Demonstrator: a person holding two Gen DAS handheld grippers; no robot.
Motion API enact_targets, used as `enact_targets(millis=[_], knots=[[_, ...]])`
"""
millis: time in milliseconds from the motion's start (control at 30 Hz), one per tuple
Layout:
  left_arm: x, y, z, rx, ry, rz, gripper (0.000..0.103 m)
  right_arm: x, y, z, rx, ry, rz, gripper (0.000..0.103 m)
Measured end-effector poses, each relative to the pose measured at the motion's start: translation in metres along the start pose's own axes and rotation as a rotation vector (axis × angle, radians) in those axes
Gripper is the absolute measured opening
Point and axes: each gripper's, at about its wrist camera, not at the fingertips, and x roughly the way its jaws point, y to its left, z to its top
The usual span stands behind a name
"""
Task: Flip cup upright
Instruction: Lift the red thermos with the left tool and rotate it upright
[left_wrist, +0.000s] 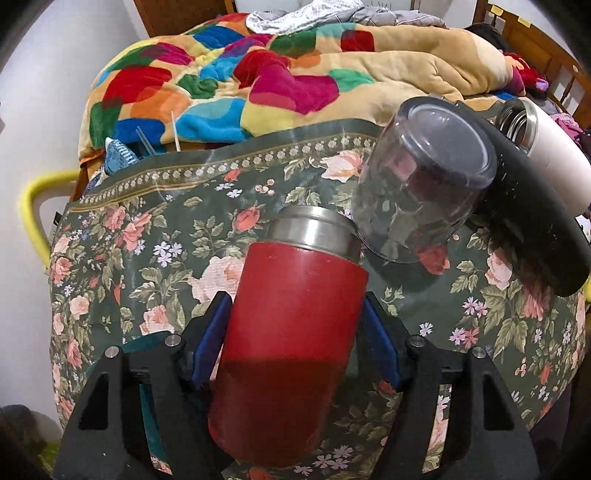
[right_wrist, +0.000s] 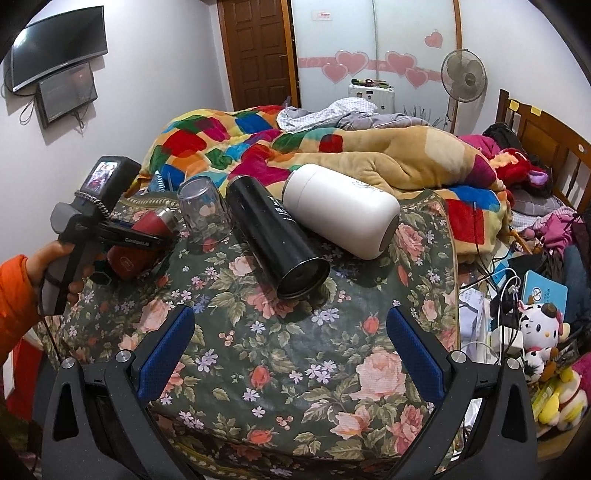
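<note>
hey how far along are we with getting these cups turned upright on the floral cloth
Nothing looks finished yet. In hand: the left tongs sit around the red cup, which is tilted, steel rim away from the camera; whether it's lifted is unclear. Left: the clear cup stands mouth-down, and the black cup and white cup lie on their sides. The right tongs are open and empty above the floral cloth.

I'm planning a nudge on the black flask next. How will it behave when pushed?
The black flask lies on its side on the floral cloth, so it will probably roll sideways. Its smooth, glossy wall looks slippery. It seems to touch the upside-down clear cup, which might tip.
</note>
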Motion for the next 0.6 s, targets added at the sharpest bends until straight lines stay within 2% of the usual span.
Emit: enact_targets(millis=[167,300,433,600], knots=[[0.006,-0.007,-0.002,0.043,0.03,0.045,0.064,-0.002,0.004,0.0,-0.009,-0.002,0.004,0.103],[0.002,-0.006,-0.009,0.022,0.035,0.024,0.064,-0.009,0.006,0.001,-0.013,-0.016,0.004,0.103],[-0.015,-0.016,-0.023,0.025,-0.004,0.024,0.063,-0.017,0.007,0.003,-0.014,-0.033,-0.002,0.103],[-0.053,-0.029,-0.038,0.009,-0.074,-0.04,0.062,-0.027,0.008,0.003,-0.015,-0.054,-0.011,0.103]])
